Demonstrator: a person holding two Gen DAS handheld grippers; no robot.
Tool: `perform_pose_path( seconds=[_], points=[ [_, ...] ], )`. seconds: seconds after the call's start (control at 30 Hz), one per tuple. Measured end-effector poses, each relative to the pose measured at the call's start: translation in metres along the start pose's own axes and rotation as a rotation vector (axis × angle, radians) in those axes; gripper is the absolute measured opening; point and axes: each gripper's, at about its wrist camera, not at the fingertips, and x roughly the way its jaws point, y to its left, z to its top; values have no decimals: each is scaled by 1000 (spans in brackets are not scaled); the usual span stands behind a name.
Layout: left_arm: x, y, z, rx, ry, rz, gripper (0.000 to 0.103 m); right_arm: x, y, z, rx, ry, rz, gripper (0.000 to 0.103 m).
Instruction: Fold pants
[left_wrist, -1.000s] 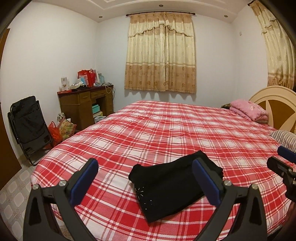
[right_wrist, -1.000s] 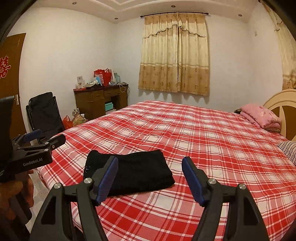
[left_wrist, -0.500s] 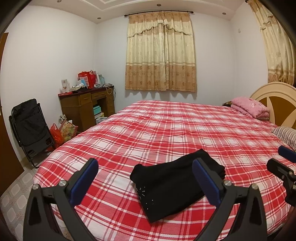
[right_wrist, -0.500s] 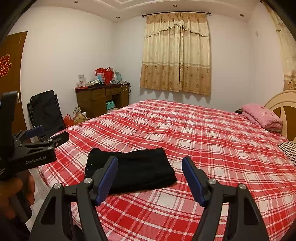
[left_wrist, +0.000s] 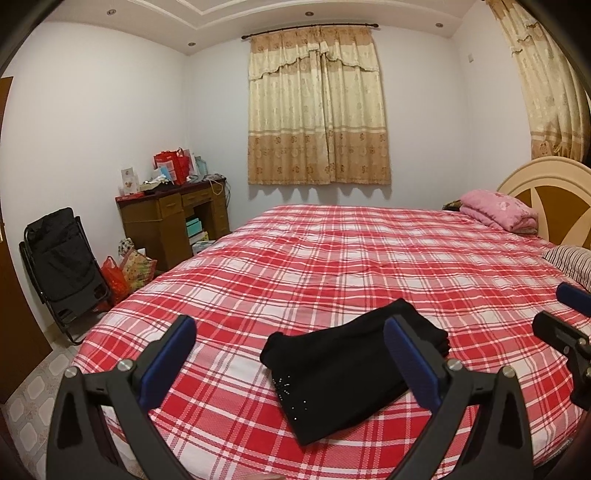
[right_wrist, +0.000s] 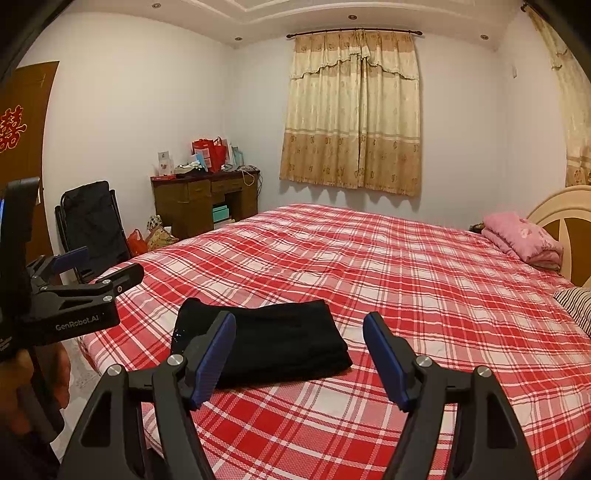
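On bed (left_wrist: 369, 258): folded pants (left_wrist: 343, 369) | left tongs (left_wrist: 291, 358), right tongs (right_wrist: 299, 354) released (seemingly clear of cloth)

Very little differs. In the left wrist view the picture has tipped a shade. The black folding chair (left_wrist: 62, 258) by the left wall sits a touch lower in frame than a second ago. The cream arched wooden headboard (left_wrist: 546, 173) on the right sits a touch higher. The shift is too slight to count as a turn of the hand. In the right wrist view, the black left tool (right_wrist: 99, 267) with blue pads reaches slightly further in from the left edge.
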Motion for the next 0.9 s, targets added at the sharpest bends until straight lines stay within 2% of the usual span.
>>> perform_pose_path(
  seconds=[0.6, 0.9],
  points=[
    [9, -3, -5, 4, 41, 16, 103, 3, 7, -5, -32, 13, 6, 73],
    [2, -8, -5, 21, 4, 13, 103, 4, 8, -5, -31, 19, 11, 73]
  ],
)
